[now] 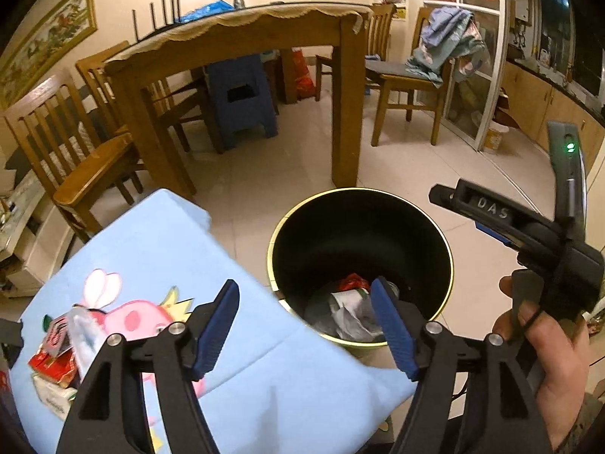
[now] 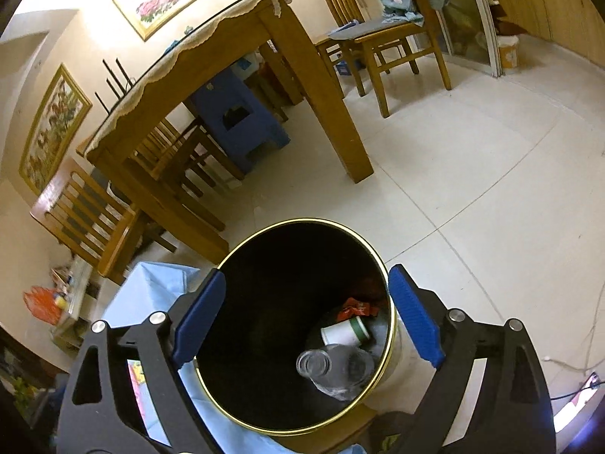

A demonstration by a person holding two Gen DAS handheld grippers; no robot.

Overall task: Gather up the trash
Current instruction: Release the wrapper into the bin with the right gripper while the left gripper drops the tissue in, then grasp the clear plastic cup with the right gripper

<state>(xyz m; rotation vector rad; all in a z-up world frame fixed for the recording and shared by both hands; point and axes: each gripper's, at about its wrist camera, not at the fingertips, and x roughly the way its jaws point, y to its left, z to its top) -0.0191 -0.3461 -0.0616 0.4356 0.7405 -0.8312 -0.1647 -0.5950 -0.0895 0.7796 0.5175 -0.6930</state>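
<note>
A black trash bin with a gold rim stands on the floor beside a table covered with a light blue cloth. In the right wrist view the bin holds a clear plastic bottle, a white cup and a red wrapper. My left gripper is open and empty, over the cloth's edge and the bin. My right gripper is open and empty, directly above the bin; its body shows in the left wrist view. Red and white wrappers lie on the cloth at the left.
A wooden dining table with chairs and a blue stool stands behind the bin. Another chair with clothes on it stands at the right, near a glass door. The floor is of pale tiles.
</note>
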